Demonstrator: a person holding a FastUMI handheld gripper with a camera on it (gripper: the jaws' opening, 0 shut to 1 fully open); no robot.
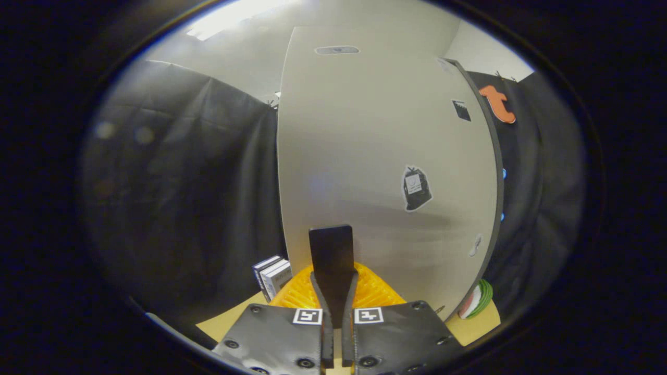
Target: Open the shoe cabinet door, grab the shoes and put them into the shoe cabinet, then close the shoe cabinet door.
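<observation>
Down at the bottom centre of the frame the gripper [333,307] points straight ahead, its two fingers [319,297] drawn in close, and pinched between them stands a flat black tab [331,255], upright, its long axis running straight up from the fingertips. Both fingers press on its lower end, so the grip is clenched on that tab; whether it is a handle of the door or something else, I cannot tell. The gripper sits level, its two black plates [271,333] side by side, each with a square marker [307,316] at its inner corner.

Just beyond the fingers, low in the frame, a ribbed orange thing [372,291] spreads out to both sides of the tab. Right behind it rises the shoe cabinet door [365,156], a tall pale panel filling the centre of the frame, long axis vertical, its dark edge [497,172] curving down the right side. A black bag-shaped sticker [416,188] sits on it, right of centre.

Lower left of the door, small white boxes [273,276] stand on the tan surface [229,320]. At lower right, a green-and-white striped thing [477,299] peeks out past the door's edge.
</observation>
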